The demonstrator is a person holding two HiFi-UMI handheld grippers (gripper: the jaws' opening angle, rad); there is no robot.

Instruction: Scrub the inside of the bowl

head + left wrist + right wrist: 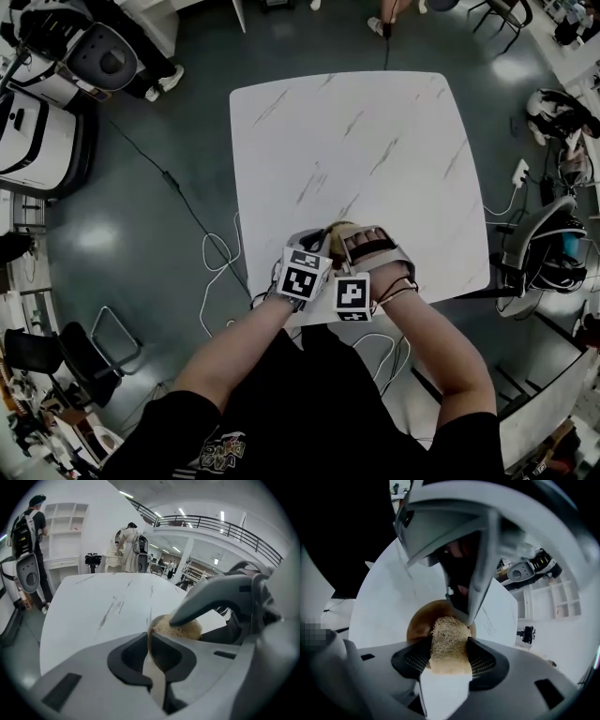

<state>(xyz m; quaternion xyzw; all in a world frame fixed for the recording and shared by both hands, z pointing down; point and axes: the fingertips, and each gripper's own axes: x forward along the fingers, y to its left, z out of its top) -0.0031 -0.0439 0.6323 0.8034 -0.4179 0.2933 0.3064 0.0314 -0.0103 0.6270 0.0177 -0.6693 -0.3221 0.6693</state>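
Observation:
A brown bowl point(418, 620) stands near the front edge of the white marble table point(375, 141). My left gripper point(151, 641) is shut on the bowl's thin rim, and the dark inner wall of the bowl point(164, 656) shows just past the jaws. My right gripper point(449, 646) is shut on a tan fibrous scrub pad point(449, 639), whose far end reaches into the bowl. The scrub pad point(185, 629) also shows in the left gripper view, under a right fingertip. In the head view both grippers point(323, 272) sit close together and hide most of the bowl point(337, 228).
The table stretches away beyond the bowl. White cables point(217, 272) lie on the dark floor at its left. Chairs point(548, 248) and machines point(42, 131) stand around the room. People point(30, 541) stand far off by white shelves.

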